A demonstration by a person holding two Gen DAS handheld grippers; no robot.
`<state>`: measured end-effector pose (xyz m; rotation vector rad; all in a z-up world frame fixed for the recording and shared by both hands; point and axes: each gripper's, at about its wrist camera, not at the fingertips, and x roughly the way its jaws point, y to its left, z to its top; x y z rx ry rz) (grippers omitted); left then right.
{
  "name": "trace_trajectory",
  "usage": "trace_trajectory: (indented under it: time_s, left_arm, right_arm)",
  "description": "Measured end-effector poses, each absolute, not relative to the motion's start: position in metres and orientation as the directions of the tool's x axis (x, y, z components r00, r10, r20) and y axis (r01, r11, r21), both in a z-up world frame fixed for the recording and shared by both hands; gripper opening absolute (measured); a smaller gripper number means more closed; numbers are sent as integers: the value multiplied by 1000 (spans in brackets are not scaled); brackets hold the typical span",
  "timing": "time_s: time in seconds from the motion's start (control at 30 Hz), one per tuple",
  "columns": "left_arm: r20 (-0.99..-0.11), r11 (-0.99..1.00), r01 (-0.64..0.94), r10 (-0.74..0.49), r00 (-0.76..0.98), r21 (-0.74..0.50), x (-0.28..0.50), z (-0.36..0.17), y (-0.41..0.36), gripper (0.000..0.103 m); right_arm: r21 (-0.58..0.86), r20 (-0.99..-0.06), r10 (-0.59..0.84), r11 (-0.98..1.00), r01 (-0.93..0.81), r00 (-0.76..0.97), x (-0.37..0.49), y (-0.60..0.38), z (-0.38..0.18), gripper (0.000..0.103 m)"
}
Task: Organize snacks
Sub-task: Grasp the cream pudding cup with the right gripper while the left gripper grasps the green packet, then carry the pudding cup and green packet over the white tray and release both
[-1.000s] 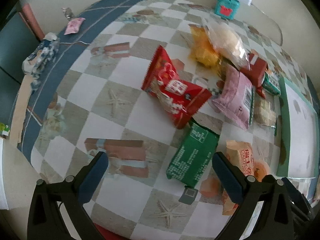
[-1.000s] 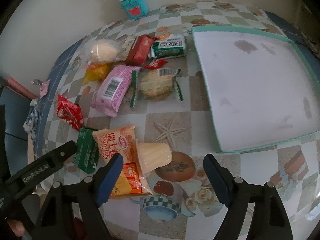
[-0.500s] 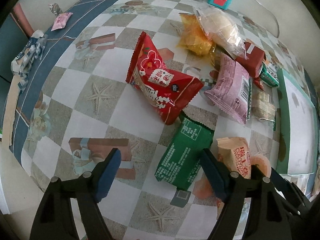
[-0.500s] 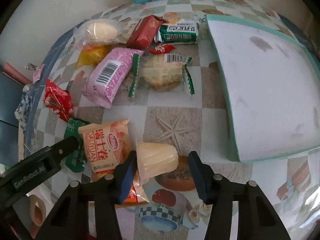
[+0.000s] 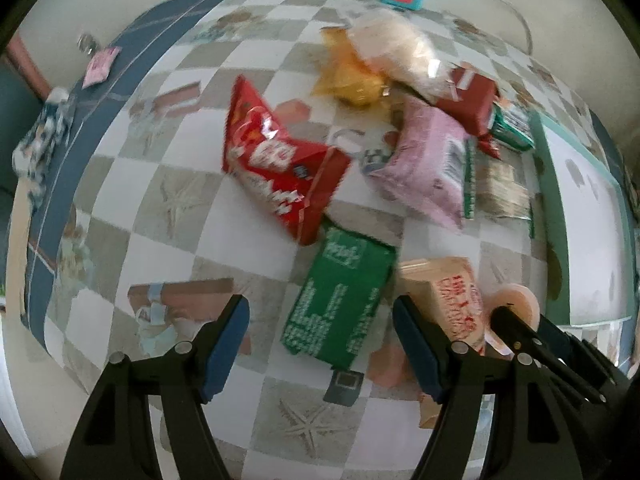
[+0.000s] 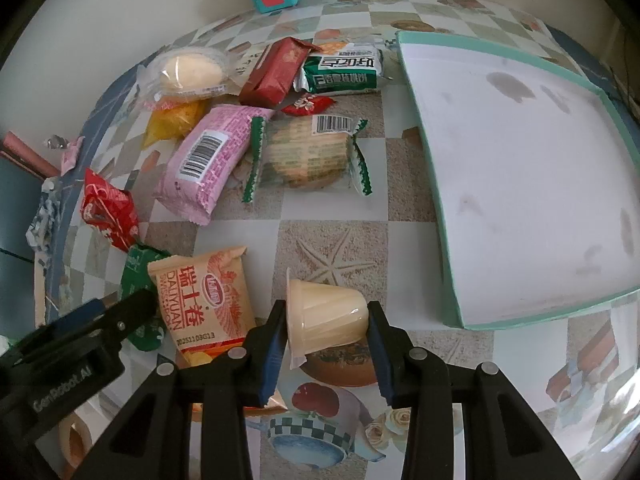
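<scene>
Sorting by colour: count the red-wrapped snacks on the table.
3: a red bag at the left edge, a dark red pack at the back, a small red candy before it. More may hide underneath.

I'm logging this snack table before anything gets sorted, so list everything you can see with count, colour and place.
pale yellow plastic jelly cup: one, on its side between the right claw's pads
beige wafer packet: one, left of the cup
green flat packet: one, between the left claw's fingers
red crinkly bag: one, beyond the green packet
pink barcode packet: one, centre
clear cake wrapper with green ends: one, right of pink
dark red packet: one, far side
mint-rimmed white tray: one, right
left claw: closing, not pressing
right claw: closing on cup
</scene>
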<state>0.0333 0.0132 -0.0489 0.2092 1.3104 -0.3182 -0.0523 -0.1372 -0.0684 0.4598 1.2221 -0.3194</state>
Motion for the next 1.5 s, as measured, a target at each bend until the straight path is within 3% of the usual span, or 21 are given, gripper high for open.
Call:
trace_trajectory:
  time_s: [0.17, 0.33, 0.67, 1.17, 1.5]
  left_arm:
    - [-974, 943, 331, -107, 202, -35, 33, -52, 7, 61]
    - [-973, 956, 285, -131, 192, -72, 39, -54, 13, 53]
    - [-979, 963, 264, -101, 178, -52, 38, -63, 10, 44]
    - [-953, 981, 181, -114, 280, -64, 19, -16, 39, 41]
    - [-939, 949, 307, -164, 302, -67, 33, 28, -30, 41]
  right_arm:
    - [171, -948, 13, 864, 475, 317, -58, -142, -66, 41]
    - [172, -948, 13, 863, 476, 319, -58, -141, -66, 41]
    - [171, -948, 11, 862, 478, 319, -58, -140, -67, 41]
    - [203, -899, -27, 860, 469, 437, -80, -143, -32, 40]
    - [140, -865, -185, 805, 577, 467, -87, -196, 3, 40]
